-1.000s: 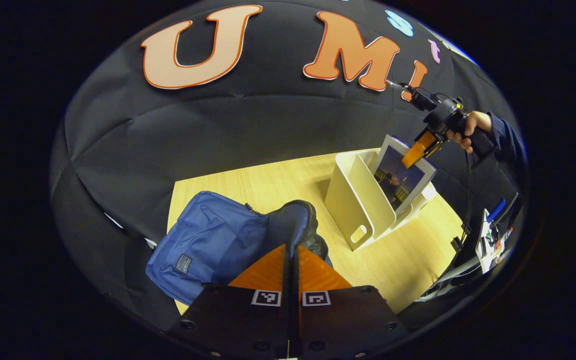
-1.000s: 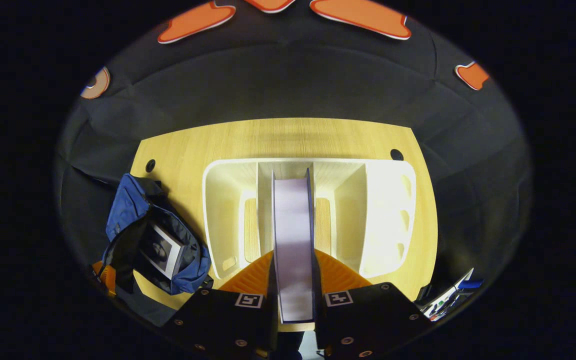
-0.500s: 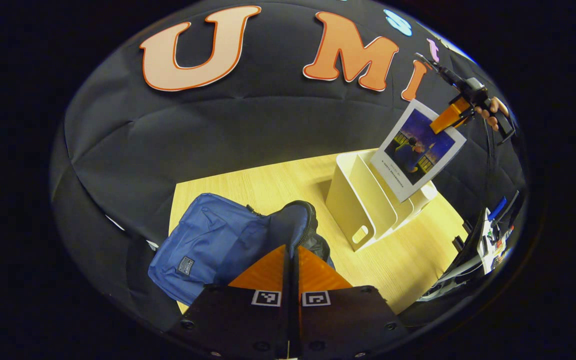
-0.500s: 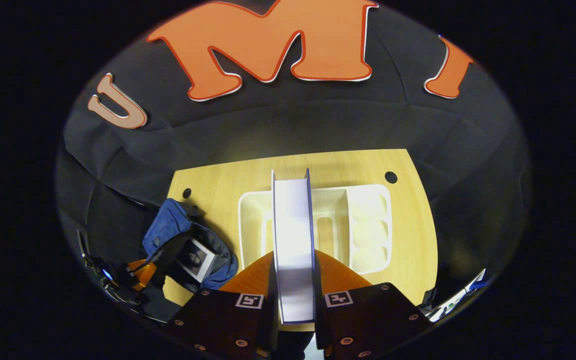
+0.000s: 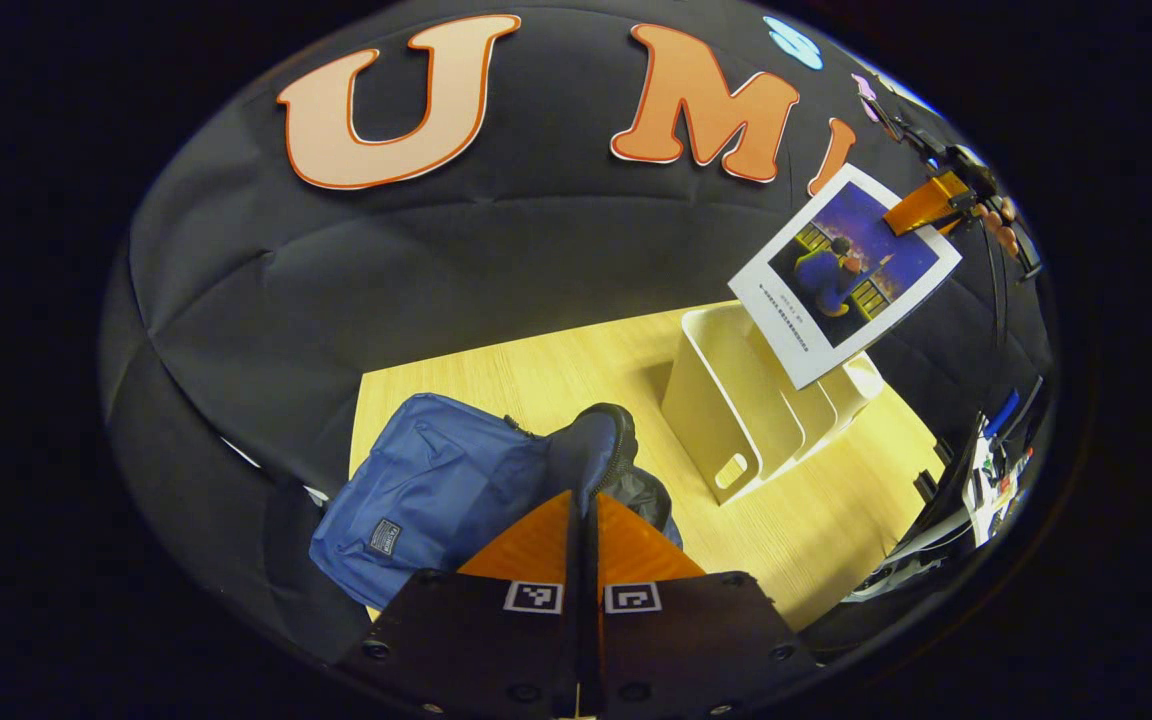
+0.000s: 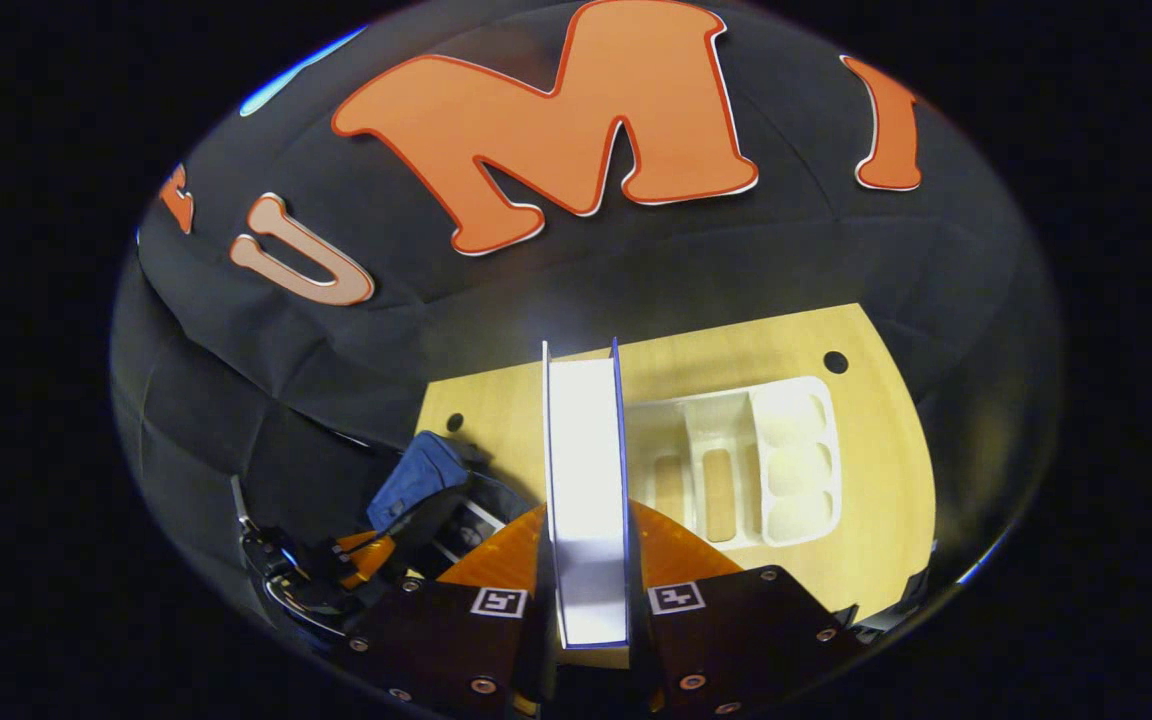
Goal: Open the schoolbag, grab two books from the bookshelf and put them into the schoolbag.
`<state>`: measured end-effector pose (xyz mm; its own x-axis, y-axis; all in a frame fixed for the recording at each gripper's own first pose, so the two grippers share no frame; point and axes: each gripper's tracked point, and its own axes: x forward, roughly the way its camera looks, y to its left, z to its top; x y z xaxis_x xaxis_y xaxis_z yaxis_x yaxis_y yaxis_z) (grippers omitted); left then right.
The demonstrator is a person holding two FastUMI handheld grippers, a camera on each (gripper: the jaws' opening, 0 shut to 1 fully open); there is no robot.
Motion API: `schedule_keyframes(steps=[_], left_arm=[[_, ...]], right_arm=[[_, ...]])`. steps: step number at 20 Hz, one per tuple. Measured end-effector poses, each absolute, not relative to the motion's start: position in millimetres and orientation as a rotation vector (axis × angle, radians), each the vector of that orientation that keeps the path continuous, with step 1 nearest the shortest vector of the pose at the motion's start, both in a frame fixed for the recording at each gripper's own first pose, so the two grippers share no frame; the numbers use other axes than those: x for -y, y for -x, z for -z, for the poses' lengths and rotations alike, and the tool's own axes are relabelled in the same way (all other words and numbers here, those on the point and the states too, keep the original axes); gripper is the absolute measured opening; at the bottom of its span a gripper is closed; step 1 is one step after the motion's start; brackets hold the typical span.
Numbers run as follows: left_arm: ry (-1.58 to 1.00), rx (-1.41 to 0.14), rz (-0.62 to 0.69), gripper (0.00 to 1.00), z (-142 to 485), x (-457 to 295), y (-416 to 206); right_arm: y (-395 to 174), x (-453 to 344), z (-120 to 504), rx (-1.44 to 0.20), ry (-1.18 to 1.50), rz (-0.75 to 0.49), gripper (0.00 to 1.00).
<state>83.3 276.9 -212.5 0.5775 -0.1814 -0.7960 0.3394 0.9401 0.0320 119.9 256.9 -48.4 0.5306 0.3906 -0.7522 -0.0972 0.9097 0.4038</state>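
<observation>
The blue schoolbag (image 5: pixel 436 490) lies on the wooden table (image 5: pixel 536 370), with its dark flap (image 5: pixel 596 440) pulled up. My left gripper (image 5: pixel 584 500) is shut on that flap's edge. High above the white bookshelf (image 5: pixel 736 400), my right gripper (image 5: pixel 921 205) holds a white book with a blue picture cover (image 5: pixel 846 270) by its top corner. In the right gripper view the book's page edge (image 6: pixel 586 480) stands between the fingers of the right gripper (image 6: pixel 586 510), the bookshelf (image 6: pixel 786 450) lies below to the right, and the schoolbag (image 6: pixel 416 475) and left gripper (image 6: pixel 356 555) are at the lower left.
Another book (image 6: pixel 461 525) shows inside the open bag. Small tools and a blue item (image 5: pixel 986 470) sit off the table's right side. The table has a cable hole (image 6: pixel 835 361) near its back corner. Bare wood lies between bag and bookshelf.
My right gripper has lifted the book out of the bookshelf, well above it, and swung towards the bag's side. The left gripper has kept hold of the flap, almost still.
</observation>
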Motion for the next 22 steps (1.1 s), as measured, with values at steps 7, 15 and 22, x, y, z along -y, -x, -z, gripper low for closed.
schedule_keyframes(steps=[7,15,22], left_arm=[[-0.237,-0.877,0.275,0.01,199.9,-289.2,-91.6],[-0.278,-0.872,0.258,0.01,191.6,-298.3,-98.6],[-0.27,-0.884,0.243,0.01,192.0,-301.1,-100.3]], right_arm=[[-96.7,-321.1,65.5,-0.982,-0.43,-0.448,0.28],[-65.4,-378.4,129.5,-1.065,-0.561,-0.488,0.28],[-43.4,-432.8,179.4,-1.123,-0.713,-0.406,0.28]])
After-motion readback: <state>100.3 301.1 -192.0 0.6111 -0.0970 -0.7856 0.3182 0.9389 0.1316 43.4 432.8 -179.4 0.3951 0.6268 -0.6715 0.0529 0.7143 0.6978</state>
